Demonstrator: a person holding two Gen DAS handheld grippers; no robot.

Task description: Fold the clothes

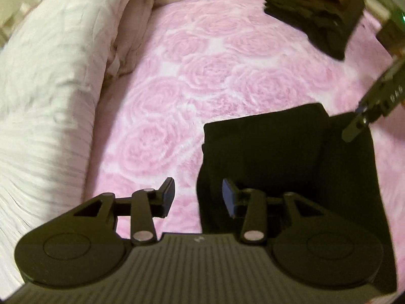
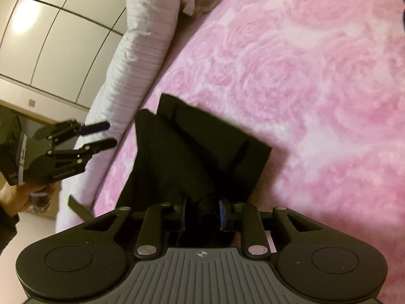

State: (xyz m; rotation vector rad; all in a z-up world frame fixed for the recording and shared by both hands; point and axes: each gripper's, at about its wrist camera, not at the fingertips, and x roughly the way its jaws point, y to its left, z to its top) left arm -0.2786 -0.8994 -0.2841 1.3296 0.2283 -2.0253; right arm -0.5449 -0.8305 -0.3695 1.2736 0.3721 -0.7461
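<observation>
Pink rose-patterned blanket [image 1: 215,76] covers the bed across both views; white quilt [image 1: 50,88] bunched along its left edge, a cream pillow behind it at the head. On the wrist views I log the following. Black garment [image 1: 278,157] lies on the blanket, partly folded, one layer doubled over another with a straight edge facing the quilt. Left gripper [image 1: 198,196] hangs above the garment's near-left edge, fingers [image 1: 168,193] spread apart with nothing between them; one finger is over pink blanket, the other over black cloth. I can't tell whether either tip touches the fabric. In the right wrist view the left gripper [image 2: 102,134] shows off to the side, over the quilt's edge, held in a bare hand [image 2: 22,195], fingers parted. Right gripper [image 2: 202,211] is down at the garment's near end, fingers closed on a bunched fold of the black cloth, which rises from the blanket into the grip. From the left wrist view I see the right gripper [image 1: 354,129] only as a dark linkage reaching in from the right edge onto the garment's far-right corner. Stack of folded dark clothes [image 1: 314,12] sits at the far right of the bed, well apart from the garment in hand. Cupboard doors [image 2: 50,38] with a light reflection show beyond the bed in the right wrist view. Both views are motion-blurred.
</observation>
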